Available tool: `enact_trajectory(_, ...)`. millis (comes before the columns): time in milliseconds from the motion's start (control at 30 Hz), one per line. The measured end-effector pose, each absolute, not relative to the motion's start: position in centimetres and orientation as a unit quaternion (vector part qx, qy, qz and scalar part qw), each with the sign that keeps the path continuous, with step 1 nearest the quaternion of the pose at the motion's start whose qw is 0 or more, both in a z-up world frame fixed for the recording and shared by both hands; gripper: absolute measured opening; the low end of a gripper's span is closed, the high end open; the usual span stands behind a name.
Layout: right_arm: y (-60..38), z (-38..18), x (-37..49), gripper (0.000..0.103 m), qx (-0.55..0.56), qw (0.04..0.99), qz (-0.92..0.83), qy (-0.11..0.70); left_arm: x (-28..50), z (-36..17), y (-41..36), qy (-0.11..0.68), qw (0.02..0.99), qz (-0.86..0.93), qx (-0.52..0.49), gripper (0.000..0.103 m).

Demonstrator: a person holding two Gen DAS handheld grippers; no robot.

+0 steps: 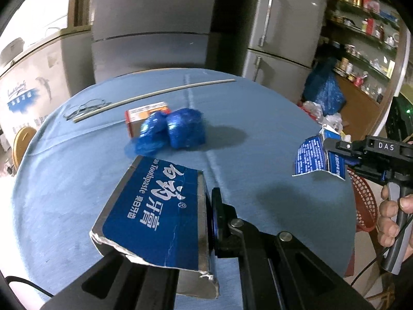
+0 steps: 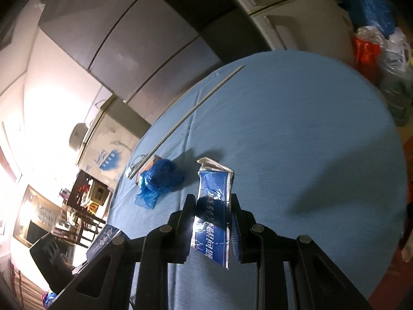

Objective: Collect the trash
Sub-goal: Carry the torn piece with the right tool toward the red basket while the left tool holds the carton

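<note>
Left gripper (image 1: 206, 232) angled down over the round table in blue cloth (image 1: 258, 118), jaws clamped flat on a torn blue toothpaste carton with silver lining (image 1: 155, 206), lifted clear of the cloth. Right gripper (image 2: 211, 222) also tilted down, rolled sideways, jaws pinched on a crumpled blue-and-silver carton scrap (image 2: 213, 206) held above the table. A bare hand (image 1: 392, 217) wraps the right gripper's grey handle at the table's edge. Crumpled blue plastic bags (image 1: 175, 131) lie mid-table, touching a small red-and-white box (image 1: 144, 115). A thin pale rod (image 1: 155, 93) lies beyond.
</note>
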State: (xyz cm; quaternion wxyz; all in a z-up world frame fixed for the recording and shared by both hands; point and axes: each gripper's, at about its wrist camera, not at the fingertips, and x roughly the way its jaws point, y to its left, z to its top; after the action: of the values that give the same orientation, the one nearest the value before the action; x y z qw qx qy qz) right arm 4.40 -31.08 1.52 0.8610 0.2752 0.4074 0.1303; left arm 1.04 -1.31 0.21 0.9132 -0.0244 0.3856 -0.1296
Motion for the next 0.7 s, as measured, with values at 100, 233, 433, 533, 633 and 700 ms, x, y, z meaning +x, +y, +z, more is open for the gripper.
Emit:
enact_trajectory(100, -32.4, 1.8, 3.7, 0.027, 0.283, 0.863, 0.124, 0.4, 0.7, 1.1, -2.2, 0.378, 0.913, -0.151, -0.028, 0.003)
enact_trajectory(233, -33.8, 2.0, 2.9, 0.027, 0.293, 0.864, 0.118, 0.392, 0.4, 2.2, -3.2, 0.37, 0.913, -0.168, -0.031, 0.003)
enact_trajectory(433, -36.4, 2.0, 1.7, 0.027, 0.31, 0.866, 0.106, 0.379, 0.3, 3.4, -5.0, 0.365, 0.913, -0.181, -0.015, 0.003)
enact_trajectory(533, -38.1, 2.0, 0.9, 0.027, 0.318, 0.867, 0.091, 0.372, 0.3, 3.4, -6.3, 0.367, 0.91, -0.191, -0.006, 0.003)
enact_trajectory(633, -40.4, 2.1, -0.2, 0.027, 0.325, 0.871, 0.067, 0.363, 0.3, 3.1, -7.9, 0.371, 0.906, -0.206, 0.004, 0.003)
enact_trajectory(700, -42.3, 2.3, -1.2, 0.027, 0.331, 0.873, 0.045, 0.356, 0.2, 2.9, -9.1, 0.374, 0.902, -0.217, 0.011, 0.003)
